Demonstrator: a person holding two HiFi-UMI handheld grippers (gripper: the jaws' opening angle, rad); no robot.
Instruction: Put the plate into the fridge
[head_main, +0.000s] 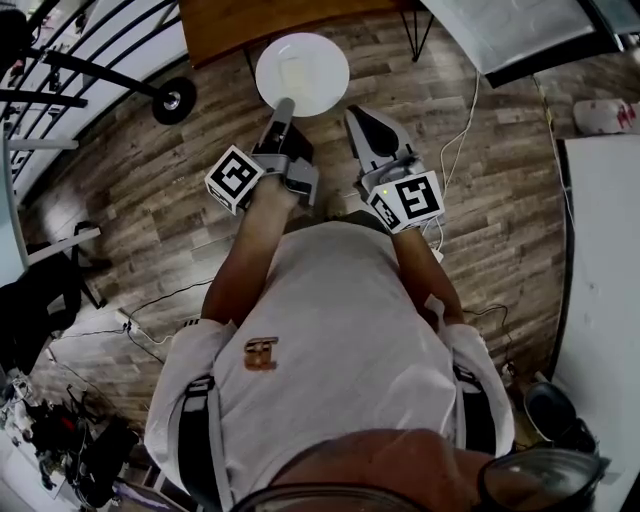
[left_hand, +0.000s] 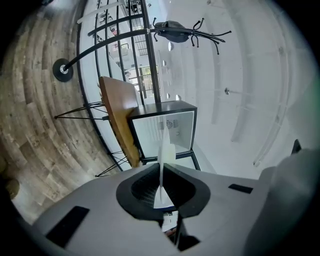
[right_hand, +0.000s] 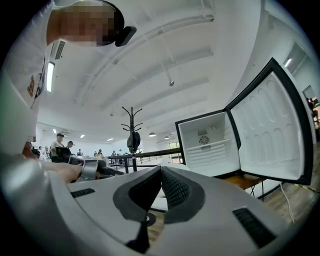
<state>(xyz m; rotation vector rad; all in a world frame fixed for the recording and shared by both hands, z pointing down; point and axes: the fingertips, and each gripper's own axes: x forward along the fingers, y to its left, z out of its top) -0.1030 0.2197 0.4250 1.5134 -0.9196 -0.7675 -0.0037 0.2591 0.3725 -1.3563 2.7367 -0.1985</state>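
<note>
Both jaws pinched narrow, but only one pair carries anything: left gripper (head_main: 283, 110) is clamped on the near rim of the plate (head_main: 302, 74), right gripper (head_main: 372, 128) has its pads together on nothing. Plate sticks straight out ahead of my left jaws, away from my body. From the head view it reads as a full disc, so I judge it roughly level. In the left gripper view it's edge-on, a thin white blade running out of the pads. Fridge (left_hand: 162, 131) sits dead ahead on that same line, cavity open and white inside, standing on the table (left_hand: 120, 117). Right gripper view shows the door (right_hand: 270, 130) swung wide to the right, with one shelf (right_hand: 212, 148) across the cavity. So the move is a straight push along the plate's own plane, far rim first, left arm only. It holds the plate and is the one lined up. Plate is apart from the fridge, not at the opening yet. Right gripper rides just beside the left, clear of the plate. Watch item: the rim-only grip leaves the whole disc cantilevered, so it could sag or twist in the pads on the way in.
</note>
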